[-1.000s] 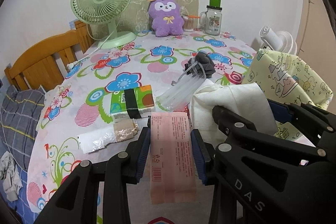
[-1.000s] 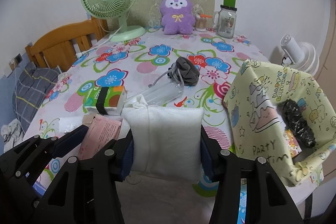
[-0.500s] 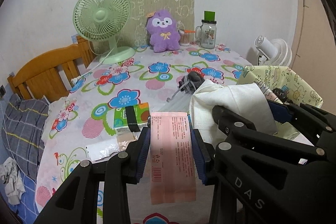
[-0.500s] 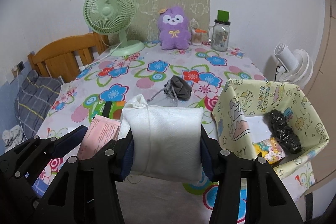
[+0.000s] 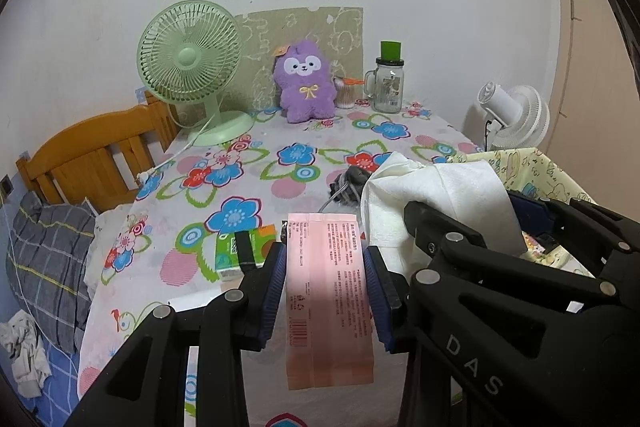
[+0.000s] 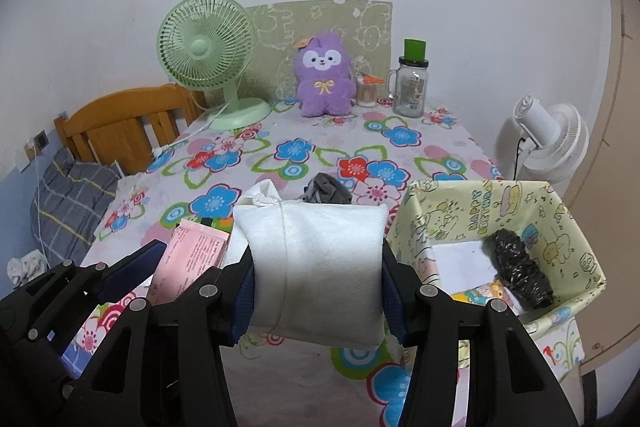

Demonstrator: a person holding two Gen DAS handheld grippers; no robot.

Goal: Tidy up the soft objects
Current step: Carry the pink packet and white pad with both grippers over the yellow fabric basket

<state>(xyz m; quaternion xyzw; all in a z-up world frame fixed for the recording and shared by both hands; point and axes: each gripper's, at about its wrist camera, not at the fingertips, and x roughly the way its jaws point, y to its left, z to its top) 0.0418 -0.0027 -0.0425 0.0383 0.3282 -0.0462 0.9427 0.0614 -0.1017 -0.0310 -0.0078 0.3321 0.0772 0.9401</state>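
My left gripper point(image 5: 325, 275) is shut on a flat pink packet point(image 5: 328, 299) with printed text, held above the near edge of the flowered table point(image 5: 256, 187). Right beside it, my right gripper point(image 6: 318, 287) is shut on a plump white pouch point(image 6: 320, 267) tied with a string. That pouch point(image 5: 436, 199) also shows at the right of the left wrist view, and the pink packet point(image 6: 192, 255) at the left of the right wrist view. A yellow cartoon-print basket point(image 6: 568, 227) stands at the right, holding a black bundle point(image 6: 518, 273). A grey cloth bundle point(image 6: 326, 187) lies mid-table.
A green fan point(image 6: 208, 55), a purple plush toy point(image 6: 324, 75), a cotton-swab jar point(image 6: 366, 91) and a glass jar mug point(image 6: 412, 87) line the far edge. A green tissue pack point(image 5: 240, 251) lies near left. A wooden headboard point(image 6: 124, 127) is left; a white fan point(image 6: 544, 143) right.
Both grippers have risen with the pink packet and the white pouch still in them. The table sits lower and farther in both views, and the basket's inside has come into view.
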